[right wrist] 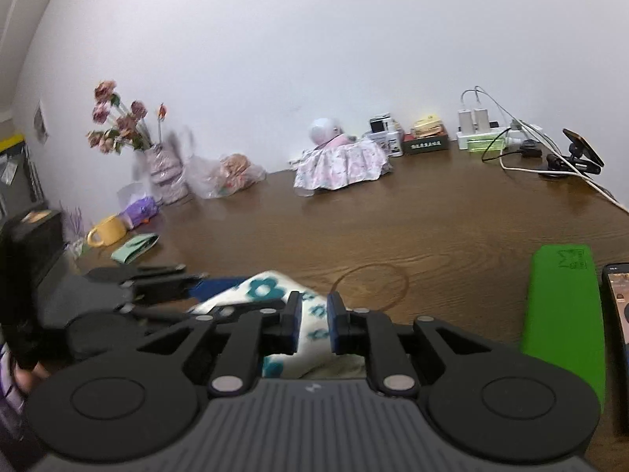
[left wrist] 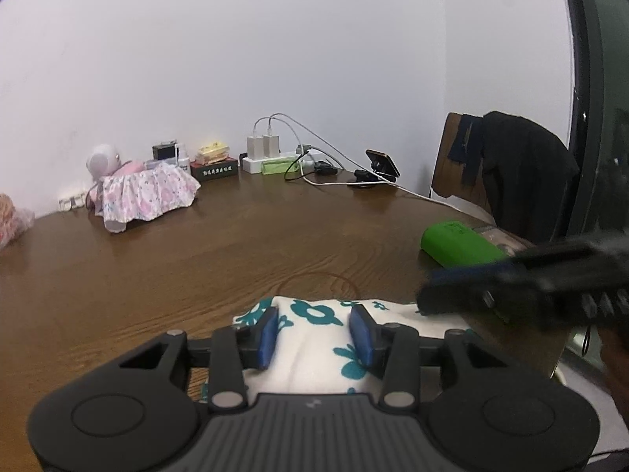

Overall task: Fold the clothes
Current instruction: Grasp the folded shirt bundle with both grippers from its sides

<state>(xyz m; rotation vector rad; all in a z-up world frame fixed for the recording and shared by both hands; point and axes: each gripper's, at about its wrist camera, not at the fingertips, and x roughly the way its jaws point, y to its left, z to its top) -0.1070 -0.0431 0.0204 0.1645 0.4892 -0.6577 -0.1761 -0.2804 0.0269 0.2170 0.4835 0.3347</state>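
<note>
Left gripper [left wrist: 314, 332]: its blue pads stood well apart, released, with the white cloth [left wrist: 314, 350] lying between and under them; whether a pad pressed the fabric could not be told.
Right gripper [right wrist: 314, 320]: the pads were drawn close with a narrow gap, and a fold of the cloth [right wrist: 271, 289] passed through that gap; a firm pinch could not be confirmed.
Cloth: white with teal flowers, bunched at the near edge of the brown wooden table [left wrist: 236, 244], directly beneath both grippers.
Left view only: the right gripper [left wrist: 519, 287] crossed in from the right as a blurred dark bar over the cloth's right end; a chair [left wrist: 452, 157] draped with a dark garment [left wrist: 526, 173] stood beyond the table's far right corner.
Right view only: the left gripper [right wrist: 157, 287] showed blurred at the left, touching or just beside the cloth; flowers in a vase [right wrist: 165, 165], a yellow mug [right wrist: 108, 230] and a crumpled plastic bag [right wrist: 232, 173] lined the far left, and a phone's edge [right wrist: 617, 314] lay at the right.
Both views: a green block [left wrist: 460, 242] lay just right of the cloth; a pink floral cover [left wrist: 145, 192], a power strip with chargers [left wrist: 271, 157] and a phone on a stand [left wrist: 381, 165] sat against the wall.
In the way: each gripper's body hid the cloth's near part.
</note>
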